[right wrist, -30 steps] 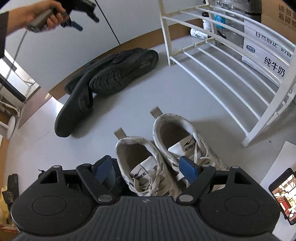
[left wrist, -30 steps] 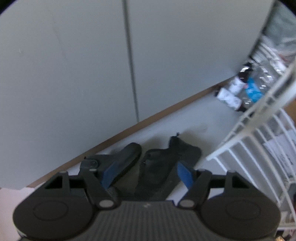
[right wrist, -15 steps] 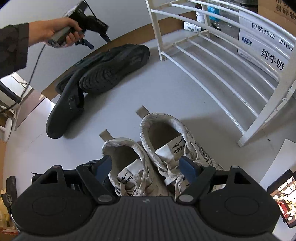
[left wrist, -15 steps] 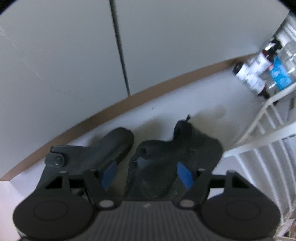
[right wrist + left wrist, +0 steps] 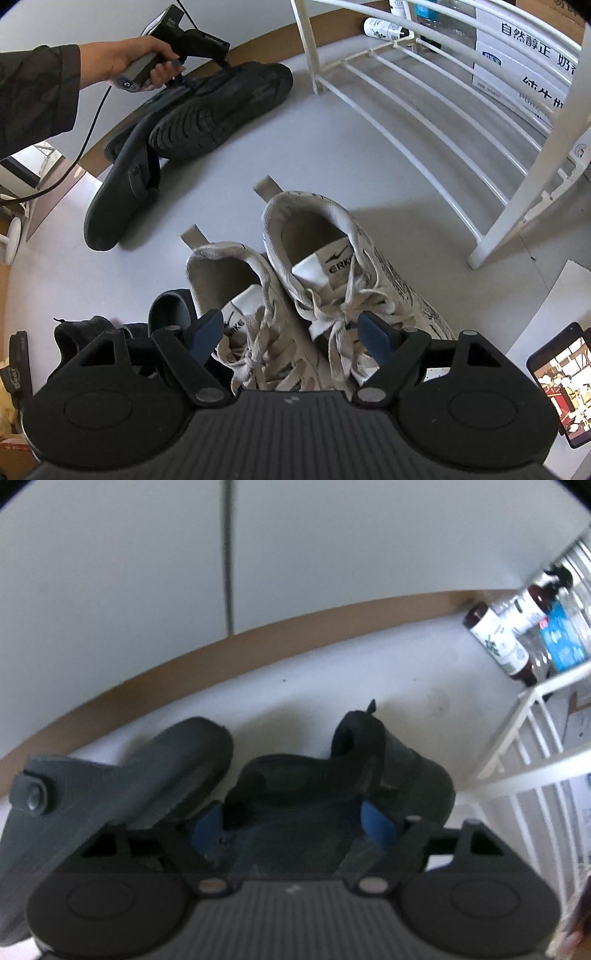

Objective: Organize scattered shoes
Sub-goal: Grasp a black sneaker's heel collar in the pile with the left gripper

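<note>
My right gripper (image 5: 291, 334) hangs spread wide above the laces of two white sneakers (image 5: 332, 280), gripping nothing. Farther off, my left gripper (image 5: 293, 821) straddles the black shoe (image 5: 332, 775), its jaws just closing in; whether the pads press it I cannot tell. Beyond stands the white rack (image 5: 424, 85).

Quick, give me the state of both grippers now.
Left gripper: open, fingers just closing around the black shoe.
Right gripper: open over the white sneakers, holding nothing.
</note>
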Action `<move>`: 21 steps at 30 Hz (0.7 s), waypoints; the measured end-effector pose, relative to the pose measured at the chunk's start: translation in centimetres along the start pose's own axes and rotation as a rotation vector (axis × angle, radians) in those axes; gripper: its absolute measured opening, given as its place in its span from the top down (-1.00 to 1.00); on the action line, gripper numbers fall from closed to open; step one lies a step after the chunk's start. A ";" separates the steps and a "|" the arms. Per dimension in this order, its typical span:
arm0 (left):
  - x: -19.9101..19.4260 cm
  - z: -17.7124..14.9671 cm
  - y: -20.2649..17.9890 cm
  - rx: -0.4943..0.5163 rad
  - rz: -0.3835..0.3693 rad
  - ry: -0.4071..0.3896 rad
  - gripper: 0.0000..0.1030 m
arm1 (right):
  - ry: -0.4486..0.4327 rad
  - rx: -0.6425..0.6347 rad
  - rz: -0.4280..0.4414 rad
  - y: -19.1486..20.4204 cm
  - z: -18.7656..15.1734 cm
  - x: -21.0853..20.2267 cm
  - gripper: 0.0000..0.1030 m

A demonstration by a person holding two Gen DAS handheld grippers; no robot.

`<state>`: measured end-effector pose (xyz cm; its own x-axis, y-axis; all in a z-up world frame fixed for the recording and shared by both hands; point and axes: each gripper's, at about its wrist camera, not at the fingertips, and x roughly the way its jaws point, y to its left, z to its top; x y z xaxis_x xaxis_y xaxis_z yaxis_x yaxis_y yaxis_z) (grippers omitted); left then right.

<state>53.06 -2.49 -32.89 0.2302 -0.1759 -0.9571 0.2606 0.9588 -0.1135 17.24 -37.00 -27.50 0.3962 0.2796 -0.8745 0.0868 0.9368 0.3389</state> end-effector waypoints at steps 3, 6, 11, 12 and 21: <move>-0.2 -0.1 -0.9 0.018 -0.006 -0.018 -0.07 | -0.003 -0.006 -0.004 0.2 -0.1 -0.1 -0.63; -0.5 -0.7 -2.2 0.064 0.018 -0.043 0.06 | -0.006 -0.019 -0.003 0.5 -0.3 -0.3 -0.63; -1.7 -2.1 -4.4 0.130 0.019 -0.078 0.30 | -0.011 -0.036 0.003 1.1 -1.0 -0.9 -0.63; -2.1 -2.3 -4.9 0.142 0.019 -0.082 0.38 | -0.013 -0.042 0.004 1.3 -1.2 -1.1 -0.63; -4.8 -6.1 -9.2 0.240 -0.015 -0.103 1.00 | -0.059 -0.125 0.001 3.5 -2.6 -3.4 -0.63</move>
<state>43.83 -9.14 -28.82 0.3154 -0.2229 -0.9224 0.4766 0.8777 -0.0491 13.87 -34.12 -24.24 0.4499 0.2713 -0.8508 -0.0272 0.9565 0.2906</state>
